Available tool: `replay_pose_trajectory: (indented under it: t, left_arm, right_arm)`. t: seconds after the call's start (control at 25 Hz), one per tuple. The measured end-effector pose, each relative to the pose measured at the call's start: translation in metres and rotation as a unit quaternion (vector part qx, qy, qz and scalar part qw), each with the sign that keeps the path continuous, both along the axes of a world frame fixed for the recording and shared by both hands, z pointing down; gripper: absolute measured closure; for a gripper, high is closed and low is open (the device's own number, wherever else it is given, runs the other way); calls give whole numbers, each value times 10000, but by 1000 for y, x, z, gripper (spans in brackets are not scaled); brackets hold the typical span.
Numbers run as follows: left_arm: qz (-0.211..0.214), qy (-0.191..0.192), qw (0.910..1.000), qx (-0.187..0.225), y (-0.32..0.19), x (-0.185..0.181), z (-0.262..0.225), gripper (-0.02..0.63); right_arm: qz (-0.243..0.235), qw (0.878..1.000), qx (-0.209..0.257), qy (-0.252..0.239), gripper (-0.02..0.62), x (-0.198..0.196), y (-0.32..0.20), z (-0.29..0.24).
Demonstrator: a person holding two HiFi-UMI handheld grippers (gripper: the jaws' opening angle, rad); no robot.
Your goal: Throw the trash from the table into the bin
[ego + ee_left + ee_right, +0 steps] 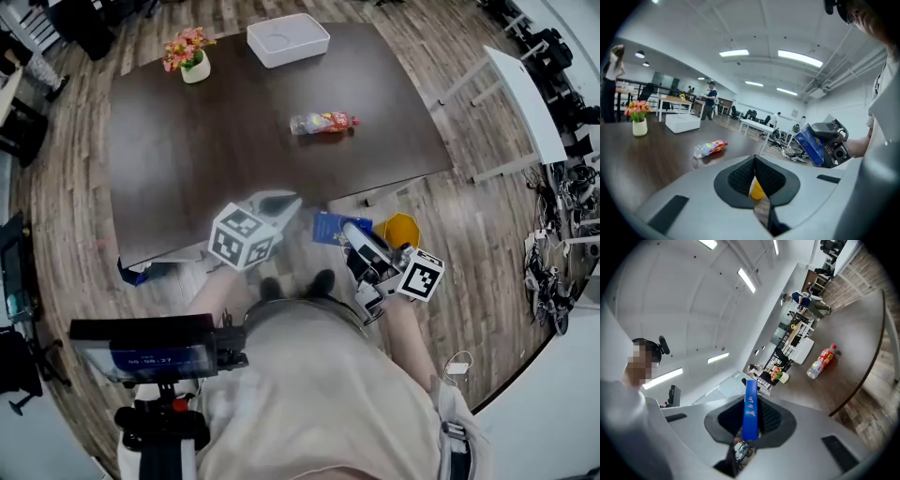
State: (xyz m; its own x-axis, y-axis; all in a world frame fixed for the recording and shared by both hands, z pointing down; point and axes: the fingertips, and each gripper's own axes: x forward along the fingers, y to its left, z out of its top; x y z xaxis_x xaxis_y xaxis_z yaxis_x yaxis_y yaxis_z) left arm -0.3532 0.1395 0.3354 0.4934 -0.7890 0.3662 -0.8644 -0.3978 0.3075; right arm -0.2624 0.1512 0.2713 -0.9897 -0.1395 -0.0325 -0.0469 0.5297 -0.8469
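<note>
Blue packet [329, 228] clamped edge-on in right gripper [351, 236], held off table's [187, 169] near edge beside yellow bin [402, 229], left gripper [287, 203] closed, empty, plastic bottle [323, 123] laid toward table's right edge.

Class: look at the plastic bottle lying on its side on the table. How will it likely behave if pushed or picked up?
The bottle lies on its side, so a sideways push would probably roll it. Its clear end seems empty, so it is likely light for its size. The thin wall may dent when squeezed, and the smooth plastic could slip in a grip.
</note>
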Motion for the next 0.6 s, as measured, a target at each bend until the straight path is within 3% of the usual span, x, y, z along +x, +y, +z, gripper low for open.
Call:
replay_pose_trajectory:
  t: [0.12, 0.28, 0.52, 0.6]
  left_arm:
    - [268, -504, 9983, 86, -12, 37, -5, 592]
    - [273, -805, 9964, 57, -26, 82, -6, 592]
    - [-56, -553, 9985, 7, -51, 181, -22, 592]
    - [-95, -631, 9980, 23, -62, 223, -31, 592]
  right_arm:
    - [303, 9992, -46, -259, 545, 41, -12, -1]
    - [343, 9978, -59, -569, 545, 89, -23, -2]
    - [100, 9963, -65, -851, 545, 192, -40, -19]
    - [117, 9953, -100, -957, 545, 238, -54, -22]
